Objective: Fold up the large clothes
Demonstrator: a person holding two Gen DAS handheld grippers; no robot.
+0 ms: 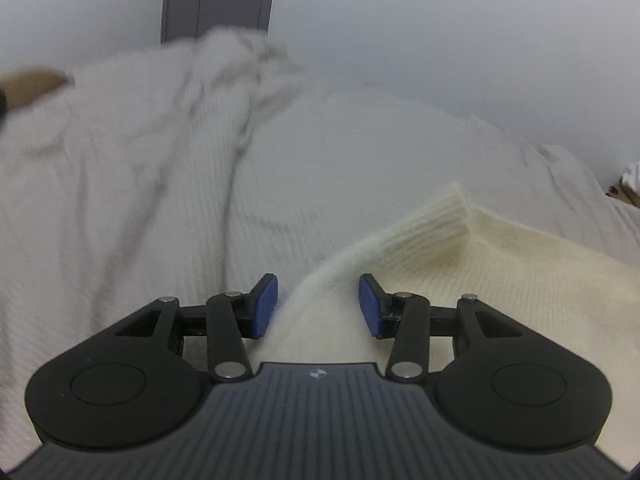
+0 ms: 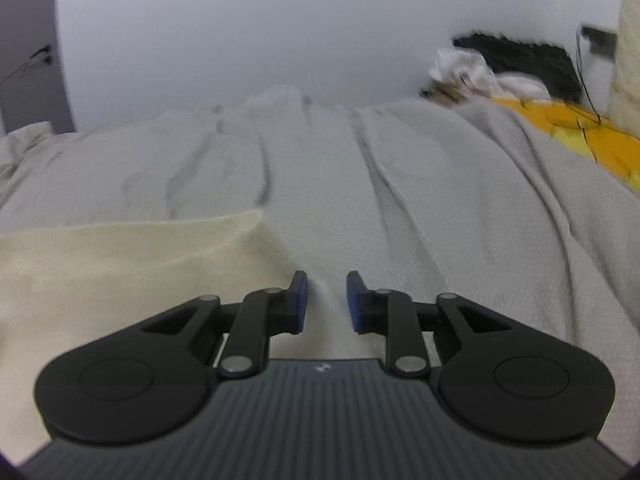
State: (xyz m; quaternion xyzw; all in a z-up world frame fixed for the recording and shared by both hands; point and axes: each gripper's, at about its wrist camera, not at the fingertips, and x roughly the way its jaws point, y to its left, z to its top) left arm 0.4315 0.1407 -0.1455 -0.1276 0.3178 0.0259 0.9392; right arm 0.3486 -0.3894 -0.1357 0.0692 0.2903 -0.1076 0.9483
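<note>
A cream sweater (image 1: 460, 280) is spread on a white bed cover (image 1: 140, 200), at the lower right of the left view and the lower left of the right view. The left gripper (image 1: 318, 306) is held over the sweater's edge with its blue pads spread apart; nothing is pinched. The right gripper (image 2: 323, 302) is seen with a small gap between its pads, and only bed cover shows there. A bunched-up fold of cover (image 1: 236, 60) is piled at the upper left. A yellow cloth (image 2: 580, 136) and a dark thing (image 2: 528, 60) are seen at the upper right.
</note>
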